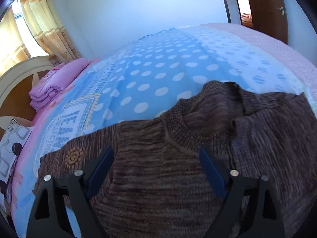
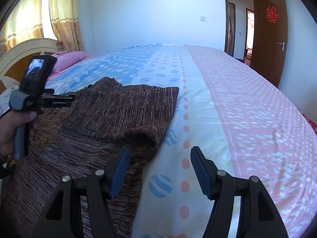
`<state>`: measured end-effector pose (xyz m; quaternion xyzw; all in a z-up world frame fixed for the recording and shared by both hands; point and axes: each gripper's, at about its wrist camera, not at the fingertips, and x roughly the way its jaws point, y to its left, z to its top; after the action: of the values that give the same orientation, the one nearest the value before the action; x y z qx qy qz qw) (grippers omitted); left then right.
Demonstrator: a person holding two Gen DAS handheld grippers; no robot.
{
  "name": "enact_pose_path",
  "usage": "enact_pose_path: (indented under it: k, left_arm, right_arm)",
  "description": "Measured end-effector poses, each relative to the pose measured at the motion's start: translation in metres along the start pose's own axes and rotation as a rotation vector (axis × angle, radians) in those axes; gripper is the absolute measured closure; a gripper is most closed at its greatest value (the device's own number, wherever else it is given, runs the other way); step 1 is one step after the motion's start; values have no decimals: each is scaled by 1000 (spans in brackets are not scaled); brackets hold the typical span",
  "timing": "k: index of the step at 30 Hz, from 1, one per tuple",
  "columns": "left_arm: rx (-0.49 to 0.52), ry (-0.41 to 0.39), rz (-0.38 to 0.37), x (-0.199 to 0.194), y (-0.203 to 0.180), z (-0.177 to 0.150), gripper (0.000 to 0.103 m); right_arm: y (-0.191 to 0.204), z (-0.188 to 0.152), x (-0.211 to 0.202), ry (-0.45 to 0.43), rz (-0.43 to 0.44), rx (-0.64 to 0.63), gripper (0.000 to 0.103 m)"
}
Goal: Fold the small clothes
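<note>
A brown knitted sweater (image 1: 158,178) lies on the bed, collar (image 1: 200,117) towards the far side. In the right wrist view the sweater (image 2: 111,119) has its right sleeve folded over the body, cuff (image 2: 146,136) near me. My left gripper (image 1: 156,154) is open, empty, low over the chest below the collar. My right gripper (image 2: 160,152) is open and empty, above the sweater's right edge beside the cuff. The left gripper's body and the hand holding it (image 2: 29,99) show at the left of the right wrist view.
The bed has a blue dotted sheet (image 1: 154,69) and a pink patterned cover (image 2: 257,109) on the right. Folded pink bedding (image 1: 57,83) and a patterned pillow (image 1: 13,146) lie by the headboard (image 1: 19,69) at left. An open door (image 2: 269,35) is at the far right.
</note>
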<state>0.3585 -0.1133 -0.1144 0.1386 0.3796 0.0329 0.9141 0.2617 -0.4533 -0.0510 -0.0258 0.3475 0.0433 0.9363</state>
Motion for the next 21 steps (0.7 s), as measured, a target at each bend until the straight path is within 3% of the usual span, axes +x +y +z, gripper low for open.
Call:
enact_pose_path:
  k: [5, 8, 10, 12, 15, 18, 21]
  left_arm:
    - [-28, 21, -212, -25, -12, -16, 17]
    - [2, 65, -301, -23, -31, -19, 44]
    - [16, 94, -313, -18, -44, -20, 74]
    - [7, 97, -349, -16, -48, -22, 86]
    - [-5, 76, -353, -19, -45, -22, 95]
    - [-33, 56, -377, -21, -37, -21, 96]
    - [-12, 61, -384, -18, -40, -23, 96]
  right_arm:
    - [6, -2, 3, 7, -4, -5, 38]
    - [7, -3, 4, 9, -8, -6, 38]
    - [6, -3, 4, 10, -8, 0, 38]
    - [6, -4, 3, 10, -3, 3, 38]
    - [3, -3, 8, 39, 0, 11, 38]
    - [2, 0, 17, 73, -6, 30, 38]
    - [4, 8, 34, 110, 42, 51, 57]
